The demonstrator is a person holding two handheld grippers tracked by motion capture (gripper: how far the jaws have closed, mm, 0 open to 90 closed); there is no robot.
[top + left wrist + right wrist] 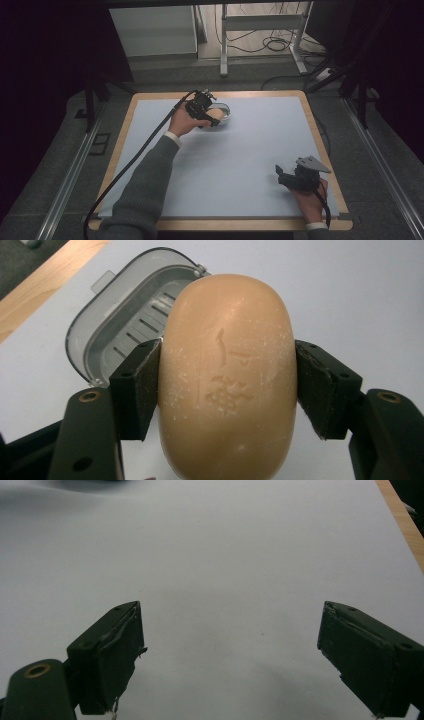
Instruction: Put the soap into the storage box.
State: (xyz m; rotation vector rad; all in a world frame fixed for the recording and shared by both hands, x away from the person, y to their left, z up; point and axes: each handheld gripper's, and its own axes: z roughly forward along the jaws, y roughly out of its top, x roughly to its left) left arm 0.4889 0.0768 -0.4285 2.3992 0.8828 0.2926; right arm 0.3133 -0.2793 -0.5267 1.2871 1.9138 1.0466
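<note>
A tan oval soap bar (227, 380) is shown clamped across its width between the two pads of the left gripper (227, 390), held above the pale table sheet (250, 150) toward 11 o'clock of the table. Just beyond it, a grey soap dish (125, 320) with a slotted drain floor is seen lying open on the sheet; in the high view the left gripper (210, 117) is placed at the dish's (225, 109) near rim. The bar is judged to be stiff, fairly light and somewhat slippery, its powdery, embossed face being liable to mark under pressure; a hold across the flat long sides, near mid-length, is judged soundest, as the rounded ends would let it squirt out. The right gripper (285, 176) is seen at about 5 o'clock, held in the right hand (310, 197), its jaws spread wide apart over bare sheet, nothing being held or touched.
</note>
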